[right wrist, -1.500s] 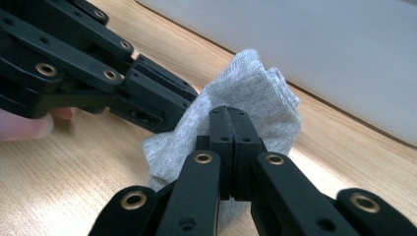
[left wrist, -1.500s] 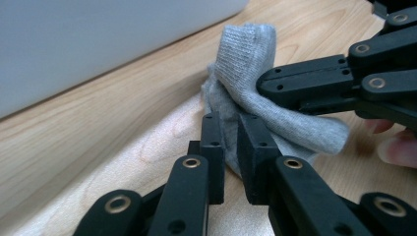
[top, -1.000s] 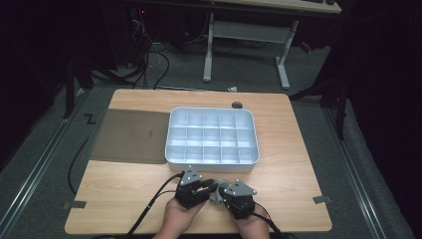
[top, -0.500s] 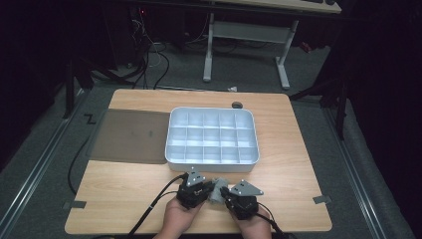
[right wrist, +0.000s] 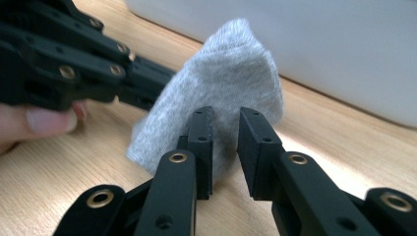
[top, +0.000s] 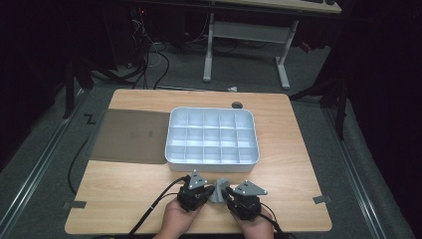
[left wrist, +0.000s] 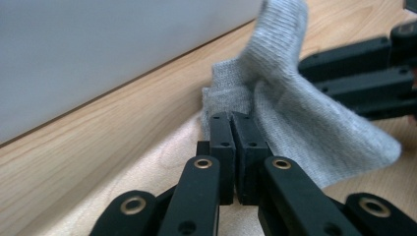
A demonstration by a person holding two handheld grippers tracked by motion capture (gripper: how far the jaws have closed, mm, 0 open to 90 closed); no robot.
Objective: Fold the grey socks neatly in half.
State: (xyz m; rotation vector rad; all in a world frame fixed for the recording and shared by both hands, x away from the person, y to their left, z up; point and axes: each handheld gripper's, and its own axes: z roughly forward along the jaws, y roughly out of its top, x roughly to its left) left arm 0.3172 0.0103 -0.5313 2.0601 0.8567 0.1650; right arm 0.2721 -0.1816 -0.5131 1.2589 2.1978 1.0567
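A small grey knitted cloth (top: 218,190) stands bunched up on the wooden table between my two grippers, near the front edge. My left gripper (top: 203,188) is shut on the cloth's near edge; in the left gripper view its jaws (left wrist: 231,123) meet with the cloth (left wrist: 295,113) pinched between them. My right gripper (top: 230,193) is open: its jaws have just been opening, and in the right gripper view (right wrist: 226,123) a gap shows between them, with the cloth (right wrist: 231,73) just past the pads and not pressed.
A pale tray (top: 214,167) divided into several empty compartments sits mid-table, its wall close behind the cloth (left wrist: 98,49). A dark mat (top: 132,135) lies to its left. A small dark object (top: 237,105) rests near the far edge.
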